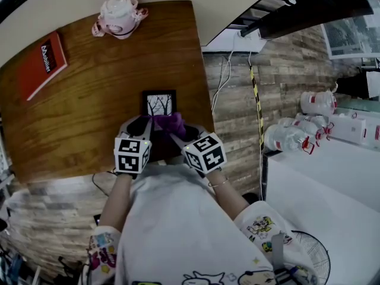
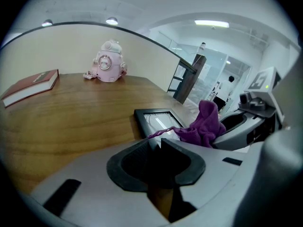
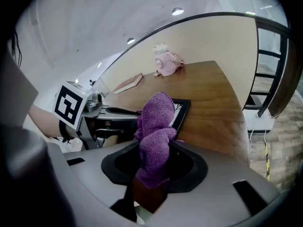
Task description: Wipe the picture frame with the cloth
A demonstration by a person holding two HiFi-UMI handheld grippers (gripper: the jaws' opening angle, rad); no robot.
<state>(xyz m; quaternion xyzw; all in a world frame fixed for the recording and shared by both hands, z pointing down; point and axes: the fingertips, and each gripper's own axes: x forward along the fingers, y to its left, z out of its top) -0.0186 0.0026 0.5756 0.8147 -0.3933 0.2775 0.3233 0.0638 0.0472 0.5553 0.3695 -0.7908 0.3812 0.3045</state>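
1. Purple cloth (image 3: 155, 122): bunched and clamped between the jaws of the right tongs (image 3: 156, 146), which stand closed on it. Its free end rises above the jaw tips.
2. Frame (image 1: 159, 104): black-rimmed, lying on the wooden worktop (image 1: 101, 94) near the edge closest to the person, directly ahead of both tongs.
3. Left tongs (image 2: 156, 144): jaws narrow, closed on the frame's (image 2: 158, 118) near edge by its left corner.
4. Cloth and frame: in the head view the cloth (image 1: 170, 123) sits at the frame's near edge, right of centre. In the left gripper view the cloth (image 2: 206, 126) covers the frame's near right corner, and a thin strand trails across the glass toward the left jaws.
5. Tongs together: in the head view the left tongs (image 1: 144, 123) and right tongs (image 1: 177, 132) lie side by side, tips converging on the frame's near edge, with the cloth between them.
6. Frame in the right gripper view: the frame (image 3: 181, 111) shows just beyond the cloth, partly hidden by it.
7. Surroundings: a red book (image 1: 43, 63) at the worktop's far left and a pink figure (image 1: 119, 15) at its far edge, both well apart from the frame.
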